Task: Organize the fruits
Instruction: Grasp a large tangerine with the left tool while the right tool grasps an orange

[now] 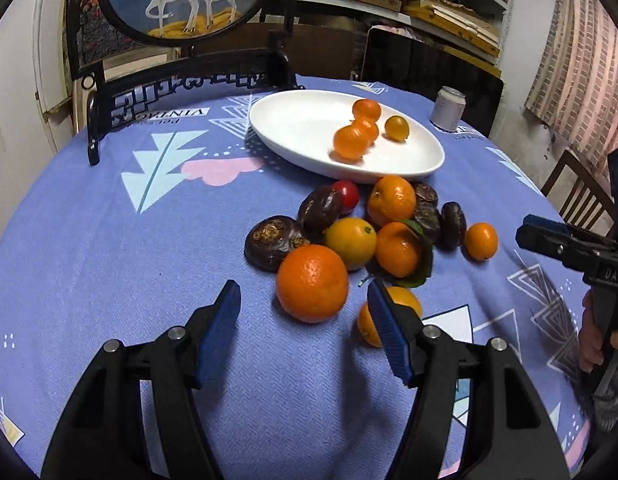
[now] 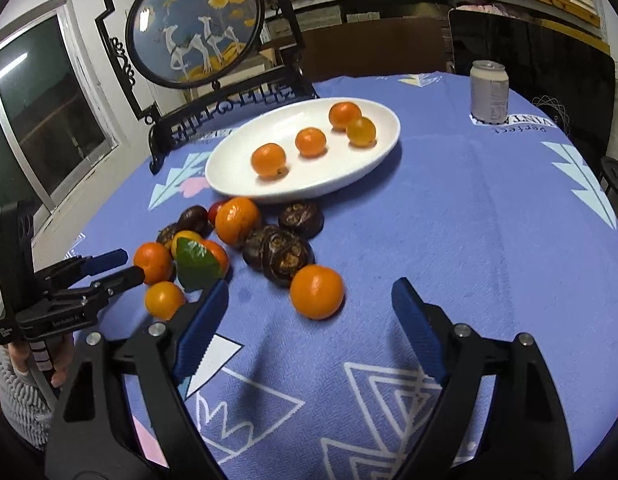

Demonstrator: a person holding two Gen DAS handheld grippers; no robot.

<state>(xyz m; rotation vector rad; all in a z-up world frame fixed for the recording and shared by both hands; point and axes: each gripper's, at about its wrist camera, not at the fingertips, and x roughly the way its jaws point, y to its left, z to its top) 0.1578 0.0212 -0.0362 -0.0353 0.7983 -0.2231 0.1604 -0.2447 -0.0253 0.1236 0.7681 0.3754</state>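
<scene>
Nearest the spread, empty left gripper (image 1: 303, 328) sits a large round orange (image 1: 312, 284) on the blue patterned table (image 1: 109, 260), fronting a pile of oranges and dark brown fruits (image 1: 274, 243). Beyond it, four small oranges (image 2: 268, 159) lie in the white oval plate (image 2: 229, 168). Right gripper (image 2: 309, 324) hovers wide and empty near another orange (image 2: 317, 291).

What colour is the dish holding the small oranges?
Plain white, with no pattern. The dish shows best in the right wrist view.
</scene>
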